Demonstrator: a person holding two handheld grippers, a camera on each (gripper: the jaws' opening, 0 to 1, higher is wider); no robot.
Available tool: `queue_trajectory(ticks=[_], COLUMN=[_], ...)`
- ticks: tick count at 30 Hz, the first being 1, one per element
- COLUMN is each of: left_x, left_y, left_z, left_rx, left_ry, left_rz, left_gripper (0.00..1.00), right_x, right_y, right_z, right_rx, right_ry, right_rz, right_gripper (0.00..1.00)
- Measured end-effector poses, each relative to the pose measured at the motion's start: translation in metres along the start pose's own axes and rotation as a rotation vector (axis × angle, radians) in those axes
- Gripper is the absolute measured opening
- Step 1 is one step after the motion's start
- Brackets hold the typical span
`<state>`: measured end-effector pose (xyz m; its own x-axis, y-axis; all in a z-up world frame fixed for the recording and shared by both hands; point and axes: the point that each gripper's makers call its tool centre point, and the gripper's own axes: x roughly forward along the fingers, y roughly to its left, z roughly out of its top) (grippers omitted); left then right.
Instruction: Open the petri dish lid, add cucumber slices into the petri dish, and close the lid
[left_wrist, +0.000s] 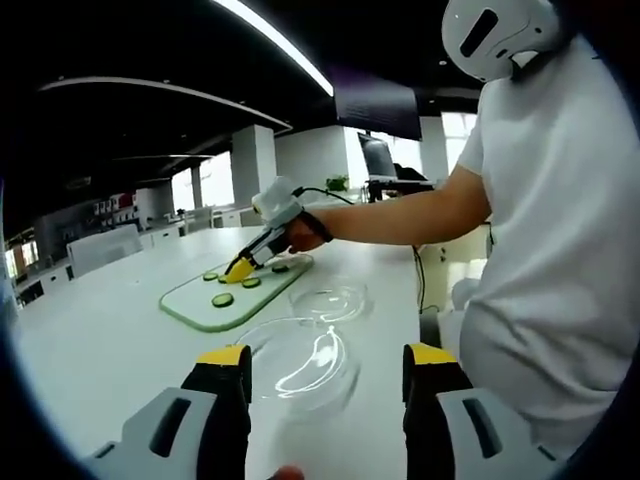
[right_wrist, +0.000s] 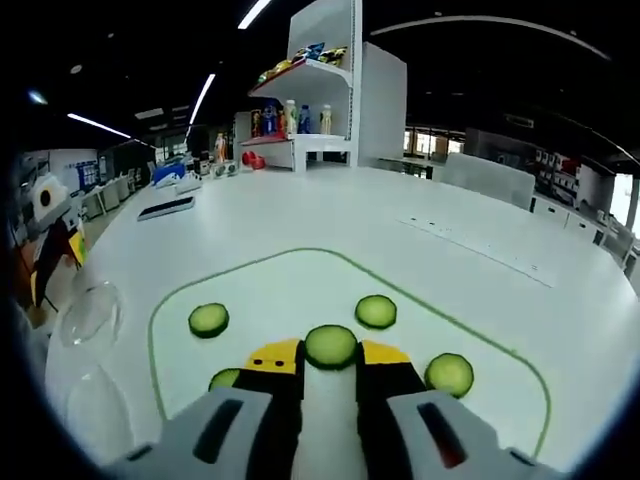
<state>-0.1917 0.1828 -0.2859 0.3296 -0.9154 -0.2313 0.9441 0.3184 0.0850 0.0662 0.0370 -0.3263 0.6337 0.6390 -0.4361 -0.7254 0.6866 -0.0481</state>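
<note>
Cucumber slice (right_wrist: 331, 346) flat btwn R tongs (right_wrist: 331, 362)

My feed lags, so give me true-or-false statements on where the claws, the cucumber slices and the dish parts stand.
1. The right claw is at a cucumber slice on the cutting board. True.
2. The left claw grips the lid. False: it is open, with a clear dish part lying beyond its jaws.
3. Two clear dish parts lie apart on the table. True: the second one lies nearer the board.
4. Cucumber slices already lie in the dish. False: both clear parts look empty.
</note>
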Motion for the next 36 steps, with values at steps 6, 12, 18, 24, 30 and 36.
queue_trajectory(ticks=[6,12,18,24,30,36], left_x=[0.003,0.002,0.001,0.001,0.002,0.001], left_y=[-0.001,0.000,-0.001,-0.001,-0.002,-0.003], left_z=[-0.003,-0.006,-0.006,-0.008,-0.012,-0.012], left_rx=[0.008,0.008,0.009,0.013,0.016,0.017], left_ry=[0.016,0.024,0.026,0.033,0.045,0.048], left_rz=[-0.006,-0.004,-0.005,-0.003,-0.002,0.000], left_gripper=[0.60,0.60,0.60,0.60,0.60,0.60], right_x=[0.000,0.000,0.000,-0.002,-0.004,-0.007], right_y=[0.000,-0.001,-0.005,-0.005,-0.003,-0.001], right_z=[0.000,0.000,0.001,0.001,0.000,0.005], right_rx=[0.013,0.027,0.054,0.061,0.049,0.039], right_ry=[-0.001,-0.001,-0.010,-0.020,-0.018,-0.030], right_rz=[0.004,0.000,-0.016,-0.022,-0.023,-0.019], right_gripper=[0.20,0.20,0.20,0.20,0.20,0.20])
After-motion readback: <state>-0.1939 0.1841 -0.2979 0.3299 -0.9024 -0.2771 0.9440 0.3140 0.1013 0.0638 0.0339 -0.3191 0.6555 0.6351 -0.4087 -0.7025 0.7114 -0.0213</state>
